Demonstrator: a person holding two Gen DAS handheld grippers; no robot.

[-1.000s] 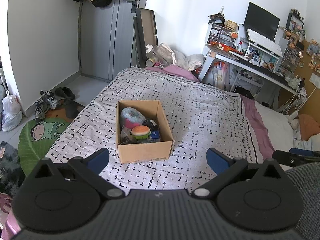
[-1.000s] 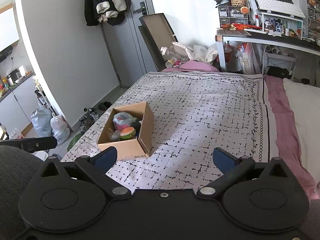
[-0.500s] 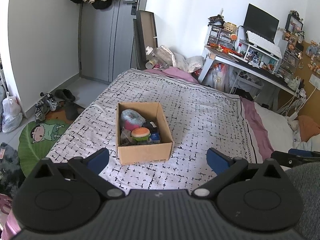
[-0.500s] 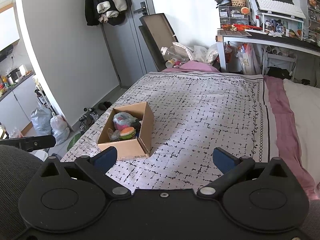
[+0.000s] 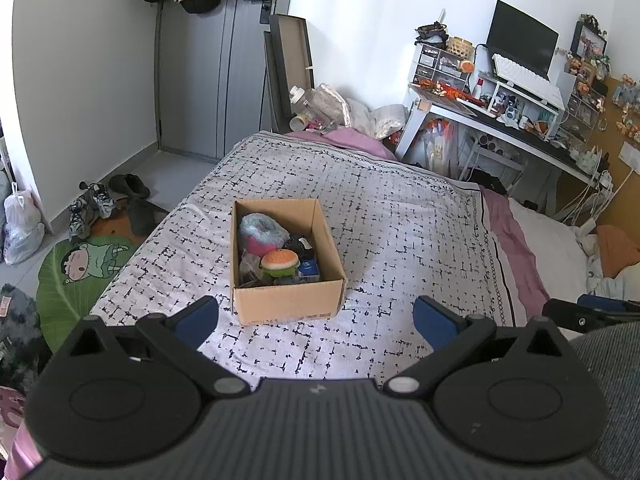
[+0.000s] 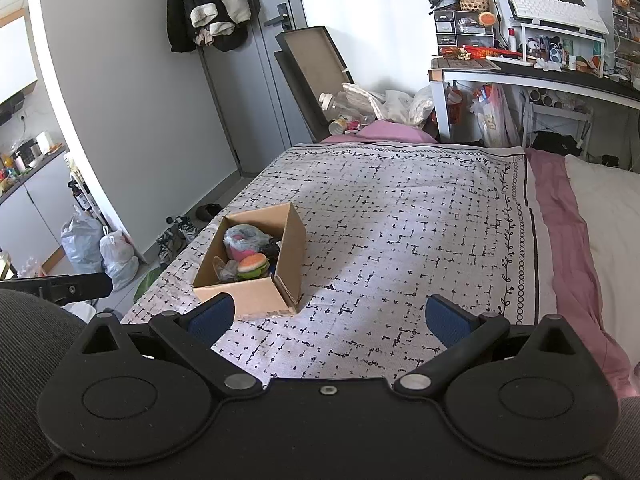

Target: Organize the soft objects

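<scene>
An open cardboard box sits on the patterned bedspread. Inside lie a fluffy blue-and-pink plush, a burger-shaped toy, a dark soft item and a blue object. My left gripper hovers just in front of the box, open and empty. My right gripper is open and empty too, with the box ahead to its left.
A desk crowded with small items stands at the far right. Bags and bottles pile up past the bed's far end. Shoes and a green cartoon mat lie on the floor at left. Pillows are at right.
The left gripper has drawn back and risen slightly, so the box sits a little higher in its view. The right view is nearly unchanged. Both grippers stay open.
</scene>
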